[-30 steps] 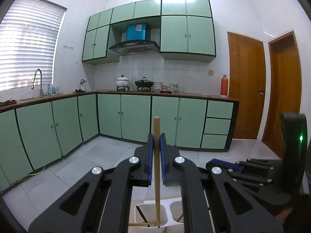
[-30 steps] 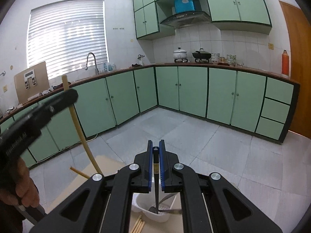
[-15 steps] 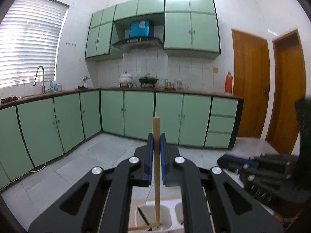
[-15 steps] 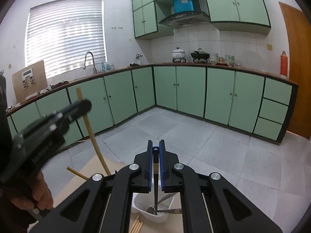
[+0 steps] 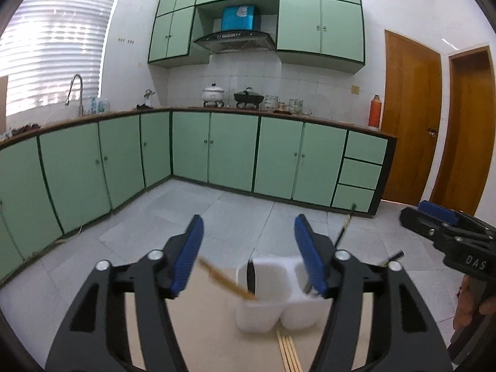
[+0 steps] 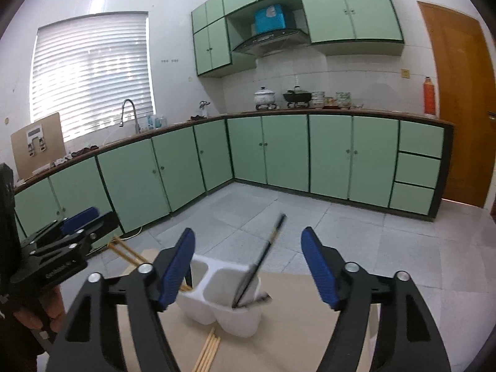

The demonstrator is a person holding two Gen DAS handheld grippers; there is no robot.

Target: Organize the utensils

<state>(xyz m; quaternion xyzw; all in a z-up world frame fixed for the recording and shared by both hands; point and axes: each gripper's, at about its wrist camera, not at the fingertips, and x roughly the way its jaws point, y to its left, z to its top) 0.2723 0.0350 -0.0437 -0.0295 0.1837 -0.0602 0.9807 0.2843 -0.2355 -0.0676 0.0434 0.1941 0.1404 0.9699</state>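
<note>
A white two-compartment holder (image 5: 272, 297) (image 6: 223, 303) stands on a beige table (image 5: 201, 325). My left gripper (image 5: 249, 257) hangs just above it, jaws opening, pads touching nothing. A wooden chopstick (image 5: 223, 279) leans free out of the left compartment, below and between the jaws. My right gripper (image 6: 248, 268), seen also in the left wrist view (image 5: 446, 232), is opening too. A black chopstick (image 6: 266, 254) (image 5: 344, 229) leans loose in the right compartment, between its spread fingers. The left gripper (image 6: 62, 238) shows at the left of the right wrist view.
Several wooden chopsticks (image 5: 288, 350) (image 6: 209, 348) lie on the table in front of the holder. A person's hand (image 6: 28, 316) holds the left gripper's handle. Beyond the table's far edge are tiled floor and green kitchen cabinets (image 5: 232, 155).
Both grippers went from shut to open. The wooden chopstick left the left jaws and the black one left the right jaws; each now leans in the holder. Both cameras sank toward the holder.
</note>
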